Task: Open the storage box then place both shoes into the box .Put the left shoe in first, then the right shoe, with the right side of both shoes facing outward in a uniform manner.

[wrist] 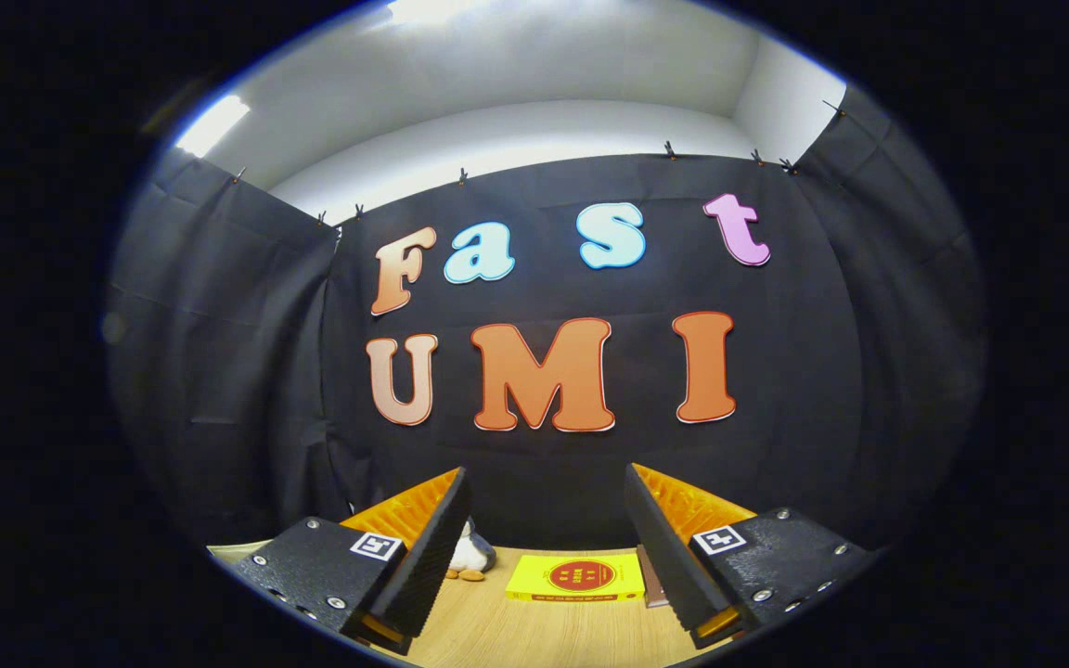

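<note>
While gripper (pixel 548 547) hung above wooden table (pixel 534 635), jaws stood wide apart, nothing between them. Yellow book (pixel 576 577) lay flat on table just ahead, in gap between fingers. Small penguin toy (pixel 471 554) sat partly hidden behind left finger. Brown object's edge (pixel 651 577) showed just beside book, against right finger. Storage box, shoes: whereabouts could not be told.

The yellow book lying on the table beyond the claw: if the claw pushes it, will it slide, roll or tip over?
The yellow book lies flat on the smooth wooden table, so it would probably slide, not roll or tip. It looks thin with square edges, likely fairly stiff and light. Being so low, it may be hard to pinch. The claw is open, holding nothing.
</note>
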`<state>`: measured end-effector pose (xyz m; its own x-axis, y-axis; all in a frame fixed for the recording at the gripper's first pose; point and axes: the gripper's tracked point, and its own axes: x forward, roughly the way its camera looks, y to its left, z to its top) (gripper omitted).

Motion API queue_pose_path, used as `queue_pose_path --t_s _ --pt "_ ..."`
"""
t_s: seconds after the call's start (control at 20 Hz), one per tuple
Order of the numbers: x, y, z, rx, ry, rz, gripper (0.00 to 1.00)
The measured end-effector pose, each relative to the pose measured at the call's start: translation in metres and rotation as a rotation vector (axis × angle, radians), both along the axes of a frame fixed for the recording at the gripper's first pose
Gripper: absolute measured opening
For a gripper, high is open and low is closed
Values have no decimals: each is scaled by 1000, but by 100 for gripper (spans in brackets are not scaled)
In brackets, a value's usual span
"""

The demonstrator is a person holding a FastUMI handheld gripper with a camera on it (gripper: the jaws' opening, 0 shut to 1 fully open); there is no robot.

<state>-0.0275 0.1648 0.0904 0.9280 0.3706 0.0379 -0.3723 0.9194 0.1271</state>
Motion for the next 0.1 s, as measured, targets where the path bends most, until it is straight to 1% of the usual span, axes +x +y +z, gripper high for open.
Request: queue_pose_path --t_s 0.05,0.1 --pt "1 -2 -1 -5 0 -2 98" --pt "-7 -2 1 -7 3 -5 98"
